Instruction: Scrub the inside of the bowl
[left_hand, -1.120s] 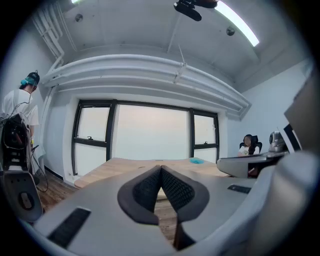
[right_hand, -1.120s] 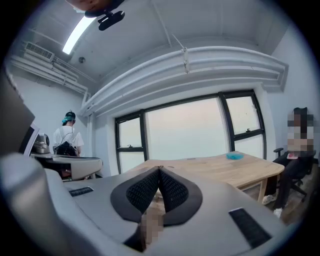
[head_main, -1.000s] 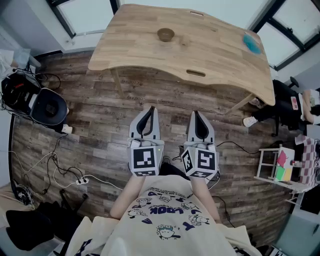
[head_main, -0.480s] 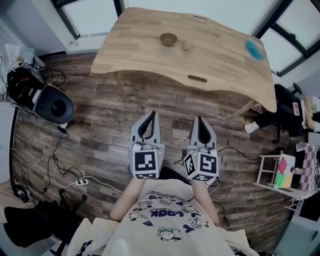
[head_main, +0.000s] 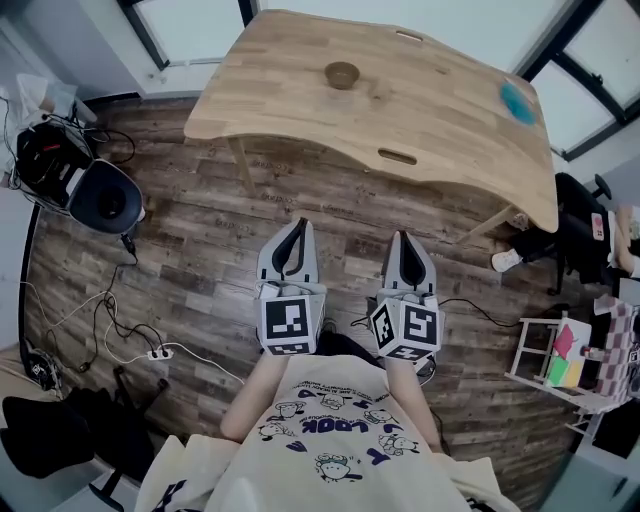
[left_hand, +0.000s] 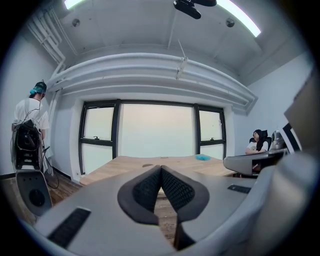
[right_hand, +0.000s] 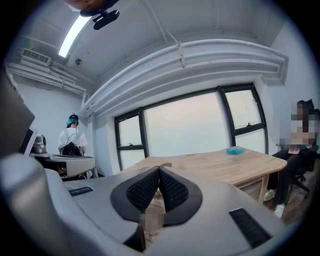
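Note:
A small brown bowl (head_main: 342, 74) sits near the far edge of the wooden table (head_main: 440, 130), and a blue scrubber (head_main: 517, 102) lies at the table's right end. Both grippers are held close to my body, well short of the table, over the wood floor. My left gripper (head_main: 301, 226) is shut with nothing between its tips. My right gripper (head_main: 402, 238) is also shut and empty. In the left gripper view the closed jaws (left_hand: 160, 169) point at the table, with the blue scrubber (left_hand: 203, 157) far behind. In the right gripper view, past the gripper (right_hand: 159, 171), the scrubber (right_hand: 235, 150) shows on the tabletop.
A black round appliance (head_main: 103, 203) with cables stands on the floor at left. A person sits on a chair (head_main: 585, 225) right of the table, beside a small white rack (head_main: 560, 355). Another person (left_hand: 31, 117) stands by the windows at left.
The head view has shifted slightly, so table and bowl sit a little further right in the picture. Both grippers stay shut and side by side in front of me.

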